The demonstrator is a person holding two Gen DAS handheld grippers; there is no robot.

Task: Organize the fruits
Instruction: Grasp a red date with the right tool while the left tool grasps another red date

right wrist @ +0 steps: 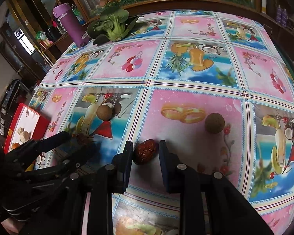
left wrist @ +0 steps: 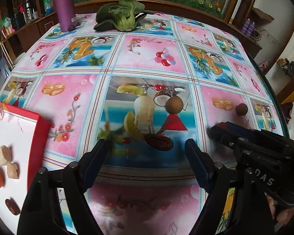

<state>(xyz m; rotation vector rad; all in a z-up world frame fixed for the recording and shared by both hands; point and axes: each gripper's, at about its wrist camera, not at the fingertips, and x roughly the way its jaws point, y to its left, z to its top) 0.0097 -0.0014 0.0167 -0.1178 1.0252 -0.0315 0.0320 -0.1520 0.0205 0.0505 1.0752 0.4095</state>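
A dark red date (left wrist: 159, 142) lies on the patterned tablecloth between the wide-apart fingers of my left gripper (left wrist: 146, 142), and neither pad touches it. My right gripper (right wrist: 146, 143) is shut on a second red date (right wrist: 146, 153), low over a pink square of the cloth. Two round brown fruits rest on the cloth: one (left wrist: 174, 105) just beyond the left gripper and one (right wrist: 214, 125) ahead and to the right of the right gripper. A red-rimmed box (left wrist: 41, 126) with a white floor at the left holds pale chunks, an orange fruit and dates.
A leafy green vegetable (left wrist: 121, 15) and a purple bottle (left wrist: 63, 5) stand at the far edge of the table. Wooden shelves and a glass cabinet run behind it. The table's right edge (left wrist: 282, 105) curves down beside the right gripper.
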